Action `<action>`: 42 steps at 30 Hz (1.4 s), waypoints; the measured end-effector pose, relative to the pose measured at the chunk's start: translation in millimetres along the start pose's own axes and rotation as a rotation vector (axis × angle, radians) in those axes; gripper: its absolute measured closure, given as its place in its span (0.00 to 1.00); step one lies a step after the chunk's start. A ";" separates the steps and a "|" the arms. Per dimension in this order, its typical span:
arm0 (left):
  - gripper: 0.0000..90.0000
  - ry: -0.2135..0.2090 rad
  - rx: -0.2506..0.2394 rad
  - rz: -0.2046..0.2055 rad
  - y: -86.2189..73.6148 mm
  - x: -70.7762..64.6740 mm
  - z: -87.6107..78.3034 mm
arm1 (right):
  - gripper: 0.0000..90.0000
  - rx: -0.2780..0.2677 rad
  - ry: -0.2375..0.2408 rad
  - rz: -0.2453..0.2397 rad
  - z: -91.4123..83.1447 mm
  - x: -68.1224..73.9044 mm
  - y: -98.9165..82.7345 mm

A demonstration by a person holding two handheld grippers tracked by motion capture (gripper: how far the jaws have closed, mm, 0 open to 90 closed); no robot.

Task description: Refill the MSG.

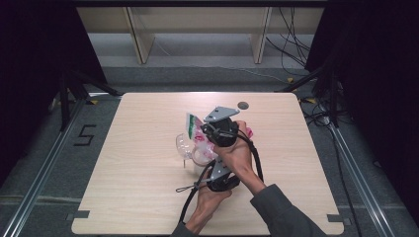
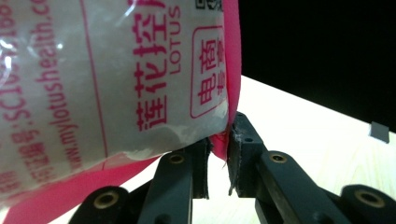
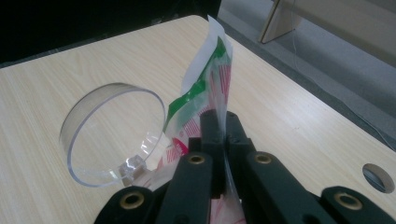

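A plastic bag (image 1: 196,129) with pink print and a green zip strip is held up over the middle of the table between both grippers. My right gripper (image 1: 211,134) is the farther one, and in the right gripper view it (image 3: 219,128) is shut on the bag (image 3: 212,79) just beside the green strip. My left gripper (image 1: 210,168) is nearer the person, and in the left gripper view its jaws (image 2: 219,149) pinch the pink lower edge of the bag (image 2: 116,70). A clear plastic cup (image 1: 187,147) lies on its side just left of the bag, its open rim (image 3: 112,135) facing the right gripper's camera.
The light wooden table (image 1: 138,187) has a round grey cable hole (image 1: 242,105) near its far edge, behind the grippers. Dark curtains flank the table, and shelving and cables stand beyond it.
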State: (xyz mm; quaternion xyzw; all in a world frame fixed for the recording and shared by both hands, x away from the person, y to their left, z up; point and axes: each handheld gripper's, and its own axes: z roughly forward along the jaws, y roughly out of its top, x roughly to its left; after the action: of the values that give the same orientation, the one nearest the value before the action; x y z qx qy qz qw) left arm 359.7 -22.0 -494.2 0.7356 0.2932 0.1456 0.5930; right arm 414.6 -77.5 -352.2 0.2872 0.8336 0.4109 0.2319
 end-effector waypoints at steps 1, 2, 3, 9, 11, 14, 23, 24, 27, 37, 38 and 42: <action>0.88 0.001 0.002 0.005 0.1 -0.2 0.1 | 1.00 0.000 -0.002 -0.001 0.1 0.0 0.1; 0.88 0.004 0.007 0.004 0.3 -0.4 -0.1 | 1.00 0.000 -0.002 -0.001 0.2 0.2 0.0; 0.88 0.008 0.009 0.007 0.4 -0.6 -0.3 | 1.00 0.001 0.001 0.002 -0.2 0.2 0.0; 0.88 0.011 0.009 -0.018 1.9 -1.3 2.8 | 1.00 0.011 0.008 -0.002 -1.4 -1.8 -0.1; 0.88 0.016 0.008 -0.010 2.7 -2.7 3.8 | 1.00 -0.001 -0.003 0.000 -1.3 -2.0 -0.3; 0.88 0.013 -0.001 -0.024 3.1 -3.4 6.1 | 1.00 0.007 0.009 -0.010 -2.6 -4.7 -0.2; 0.88 0.056 0.050 0.044 8.0 2.6 1.9 | 1.00 -0.010 -0.003 -0.006 -3.9 -3.8 4.2; 0.88 0.027 -0.008 -0.023 6.5 -2.7 5.5 | 1.00 -0.005 -0.001 -0.008 -3.5 -3.4 4.3; 0.88 0.029 -0.007 -0.030 5.6 -1.8 6.4 | 1.00 0.011 0.006 -0.006 -3.6 -3.9 3.7; 0.88 0.054 -0.030 -0.067 4.7 -0.4 10.2 | 1.00 0.000 0.006 -0.020 -2.1 -3.4 4.0; 0.88 0.054 -0.030 -0.064 4.5 0.0 10.1 | 1.00 0.008 0.012 -0.009 -3.2 -4.1 4.1; 0.88 0.055 0.013 -0.012 3.0 4.3 7.3 | 1.00 0.001 0.006 -0.003 -2.6 -4.8 3.5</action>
State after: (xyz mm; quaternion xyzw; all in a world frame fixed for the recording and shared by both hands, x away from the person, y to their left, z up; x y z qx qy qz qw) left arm 368.0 -25.6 -493.8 0.7335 0.3147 0.1604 0.5807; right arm 417.4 -80.5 -347.1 0.2845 0.8350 0.4110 0.2297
